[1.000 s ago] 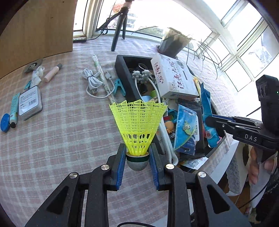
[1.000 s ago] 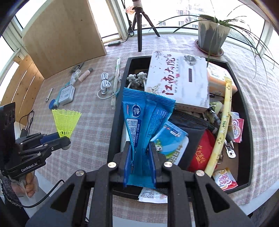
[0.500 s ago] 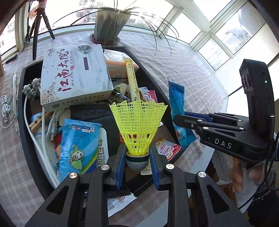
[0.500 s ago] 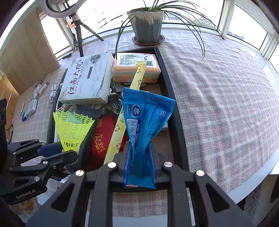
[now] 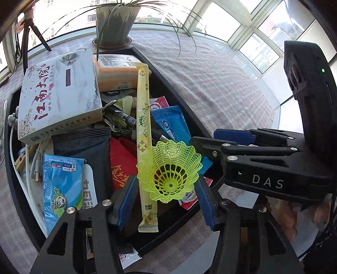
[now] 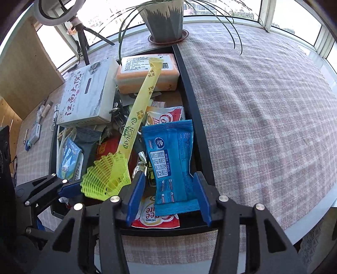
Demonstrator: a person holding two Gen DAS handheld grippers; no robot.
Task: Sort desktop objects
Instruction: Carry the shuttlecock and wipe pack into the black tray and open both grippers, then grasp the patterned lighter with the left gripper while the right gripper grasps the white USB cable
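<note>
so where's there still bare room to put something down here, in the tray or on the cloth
The black tray is crowded: white box, orange pack, yellow tea stick, blue packet, and yellow shuttlecock cover its floor. The widest bare patch is the checked tablecloth right of the tray, between the plant pot and the table's near edge.

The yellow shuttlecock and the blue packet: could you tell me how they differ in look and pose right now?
The yellow shuttlecock is an open mesh cone tipped toward the left camera; the blue packet is a flat sealed wrapper, printed, lying lengthwise. The shuttlecock sits between the opening left gripper pads, the packet between the opening right gripper pads. Both are over the black tray, apparently released.
</note>
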